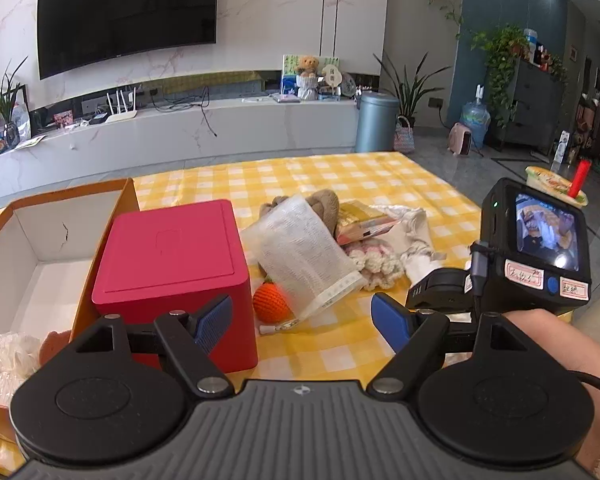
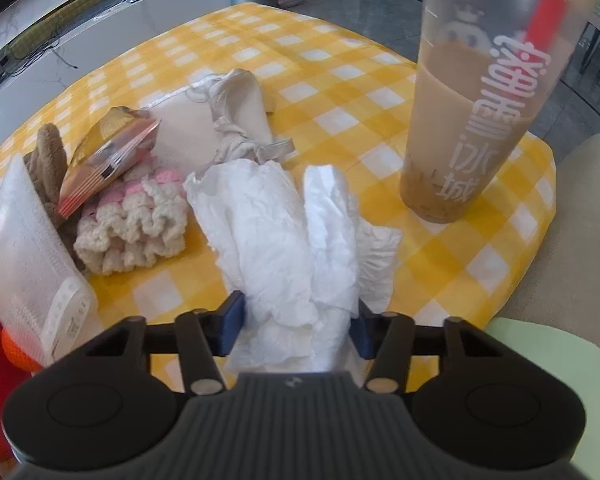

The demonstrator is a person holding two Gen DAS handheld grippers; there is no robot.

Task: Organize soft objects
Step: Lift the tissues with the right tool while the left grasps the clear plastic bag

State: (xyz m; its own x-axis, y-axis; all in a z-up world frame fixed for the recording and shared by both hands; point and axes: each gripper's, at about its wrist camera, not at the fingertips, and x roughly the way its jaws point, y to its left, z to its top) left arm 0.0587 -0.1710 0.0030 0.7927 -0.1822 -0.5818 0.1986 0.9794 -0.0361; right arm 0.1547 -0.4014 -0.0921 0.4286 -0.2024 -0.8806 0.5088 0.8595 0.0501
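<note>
My right hand-held gripper (image 2: pixel 296 330) is clamped on the white tissue wad (image 2: pixel 284 240) near the worktop's right edge; swinging it could topple the milk-tea cup (image 2: pixel 480 120) nearby. My left hand-held gripper (image 1: pixel 302 326) hangs apart, empty.

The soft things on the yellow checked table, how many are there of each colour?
White: 4 - mesh pouch, crumpled tissue in the right hand-held gripper, cream knit piece, pale cloth bag
Orange: 1 - knit ball
Brown: 1 - plush toy
Total: 6
</note>
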